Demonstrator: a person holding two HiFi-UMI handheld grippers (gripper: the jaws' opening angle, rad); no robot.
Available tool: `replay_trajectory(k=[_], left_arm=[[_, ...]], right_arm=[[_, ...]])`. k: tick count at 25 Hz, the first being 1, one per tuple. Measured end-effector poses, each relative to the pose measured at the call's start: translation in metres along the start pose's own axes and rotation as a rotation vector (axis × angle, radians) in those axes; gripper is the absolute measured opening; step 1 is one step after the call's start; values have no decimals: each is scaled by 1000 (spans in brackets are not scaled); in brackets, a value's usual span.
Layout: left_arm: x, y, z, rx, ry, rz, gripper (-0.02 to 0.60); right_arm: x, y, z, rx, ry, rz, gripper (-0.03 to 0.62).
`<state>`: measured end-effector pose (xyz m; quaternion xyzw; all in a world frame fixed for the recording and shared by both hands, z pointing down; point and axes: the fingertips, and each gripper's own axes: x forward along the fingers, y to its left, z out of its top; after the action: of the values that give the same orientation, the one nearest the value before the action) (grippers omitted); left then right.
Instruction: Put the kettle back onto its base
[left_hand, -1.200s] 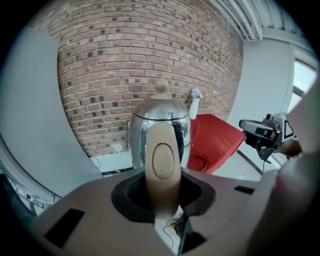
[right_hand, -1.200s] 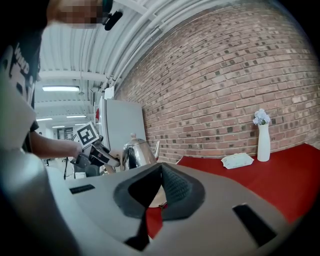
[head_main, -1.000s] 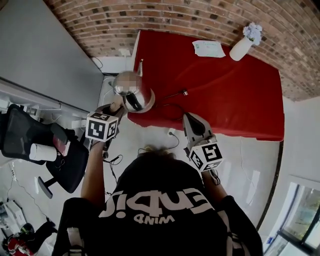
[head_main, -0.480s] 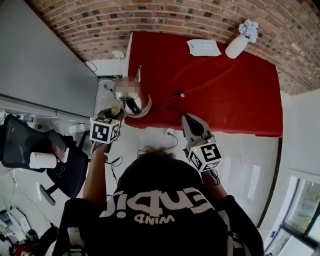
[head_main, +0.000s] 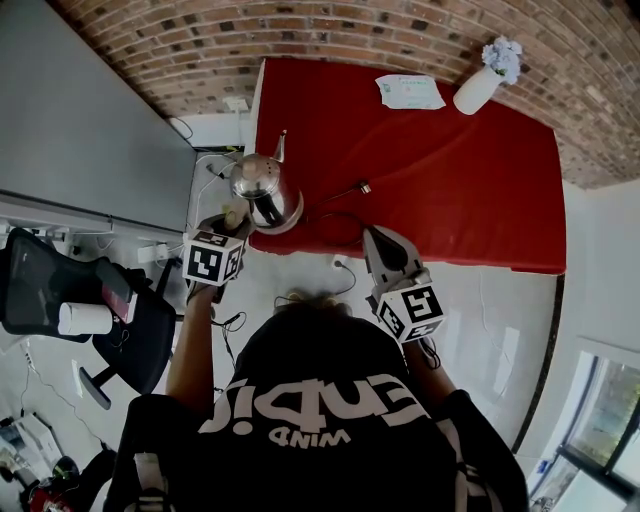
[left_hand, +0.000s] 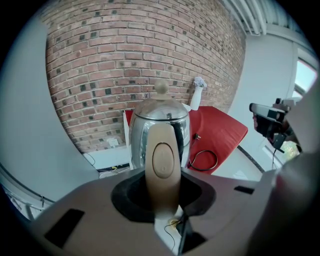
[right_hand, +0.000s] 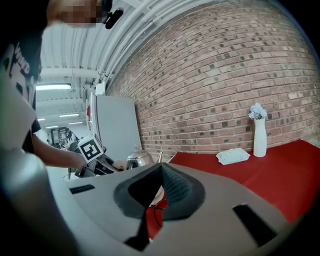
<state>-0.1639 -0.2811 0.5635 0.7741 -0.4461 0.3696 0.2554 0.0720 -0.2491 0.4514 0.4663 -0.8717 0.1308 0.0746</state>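
Steel-bodied, round and shiny with a tan handle, the kettle (head_main: 264, 187) hung at the near left corner of the red-covered counter (head_main: 430, 170). The left tongs (head_main: 232, 216) were pinching it by that handle. My guess is the handle grip was there to keep the body upright and the underside free to drop onto a base. I honestly couldn't make out any base under it, or whether the kettle was touching down at all. A black power cable (head_main: 340, 215) lay looped on the red cloth just beside it, so the base probably belonged around there. The right tongs (head_main: 380, 240) hung off the counter's front edge, tips pressed together on nothing and well clear of the action. The head view gave the layout, including the tall white vase of flowers (head_main: 478, 92) and the white pack of wipes (head_main: 410, 92) way over at the back. Only the left gripper view showed the handle actually seated between the pads. From the right gripper view you got the kettle side-on, spout up, but its bottom was hidden behind the tongs themselves.
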Motion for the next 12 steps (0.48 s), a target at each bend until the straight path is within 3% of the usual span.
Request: replay_trajectory(k=[12], left_arm=[[0,-4,-4,14,6,-6,92]], right_arm=[[-1,0,-2,3,7,-2,21]])
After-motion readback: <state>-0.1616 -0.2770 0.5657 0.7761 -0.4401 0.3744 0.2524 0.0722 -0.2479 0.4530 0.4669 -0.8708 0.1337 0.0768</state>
